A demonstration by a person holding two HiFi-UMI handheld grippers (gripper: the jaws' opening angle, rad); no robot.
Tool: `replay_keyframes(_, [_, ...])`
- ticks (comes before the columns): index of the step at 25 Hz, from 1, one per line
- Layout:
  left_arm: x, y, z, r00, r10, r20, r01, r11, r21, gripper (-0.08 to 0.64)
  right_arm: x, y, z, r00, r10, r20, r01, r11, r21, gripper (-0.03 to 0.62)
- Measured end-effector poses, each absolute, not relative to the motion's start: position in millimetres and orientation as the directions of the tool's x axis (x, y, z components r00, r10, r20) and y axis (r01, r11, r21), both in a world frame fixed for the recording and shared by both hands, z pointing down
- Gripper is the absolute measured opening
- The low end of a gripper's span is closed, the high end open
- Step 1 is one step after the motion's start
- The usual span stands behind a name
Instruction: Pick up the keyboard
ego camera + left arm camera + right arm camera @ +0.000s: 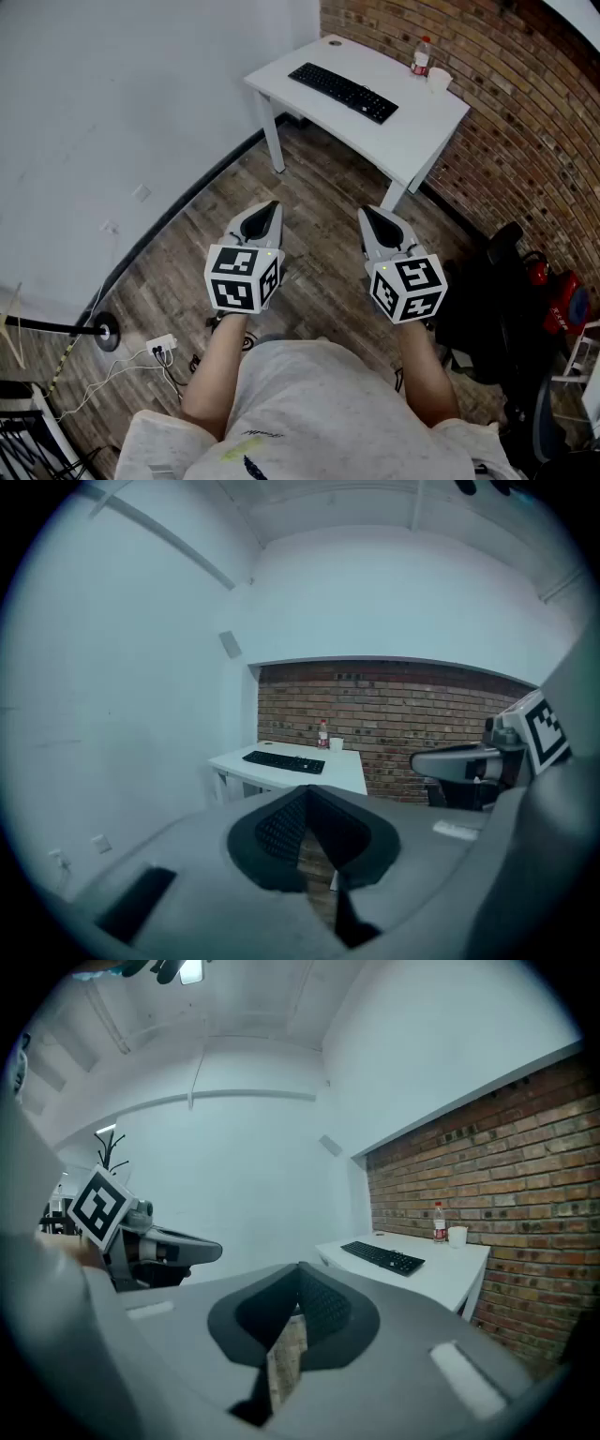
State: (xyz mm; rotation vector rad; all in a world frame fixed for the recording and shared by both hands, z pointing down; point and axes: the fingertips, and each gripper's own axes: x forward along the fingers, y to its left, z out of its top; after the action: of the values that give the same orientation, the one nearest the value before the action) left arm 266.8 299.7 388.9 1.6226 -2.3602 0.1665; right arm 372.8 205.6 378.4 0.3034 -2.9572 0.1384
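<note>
The keyboard (pixel 343 92) is black, the table (pixel 412 141) white. The brick wall (pixel 525 122) is red-brown with pale mortar lines; the other wall (pixel 112 94) is plain white. The floor (pixel 319 281) shows grey-brown wood planks. The bottle (pixel 422 58) has a red label; the cup (pixel 438 79) is white. The left gripper (pixel 272 207) and right gripper (pixel 367 213) are pale grey, each with black-and-white square markers. The shirt (pixel 319 403) is speckled light grey.

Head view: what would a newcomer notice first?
A long black keyboard lies on the white rectangular table against the red brick wall. In the foreground, the left hand-held gripper and right hand-held gripper, both shut and empty, point toward it over the wood-plank floor.
</note>
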Motion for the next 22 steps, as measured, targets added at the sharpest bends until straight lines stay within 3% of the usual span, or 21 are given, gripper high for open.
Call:
replay_keyframes(15, [236.9, 288.2, 403.1, -0.358, -0.882, 0.307, -0.913, 0.399, 0.084, -0.007, 346.3, 184.5, 387.6, -0.965, -0.191, 0.18, -0.211, 0.972, -0.1, 0.009])
replay_keyframes(22, [177.0, 272.2, 413.5, -0.339, -0.886, 0.315, -0.915, 0.389, 0.109, -0.006, 293.4, 168.4, 398.2, -0.951, -0.222, 0.217, -0.246, 0.965, -0.093, 0.01])
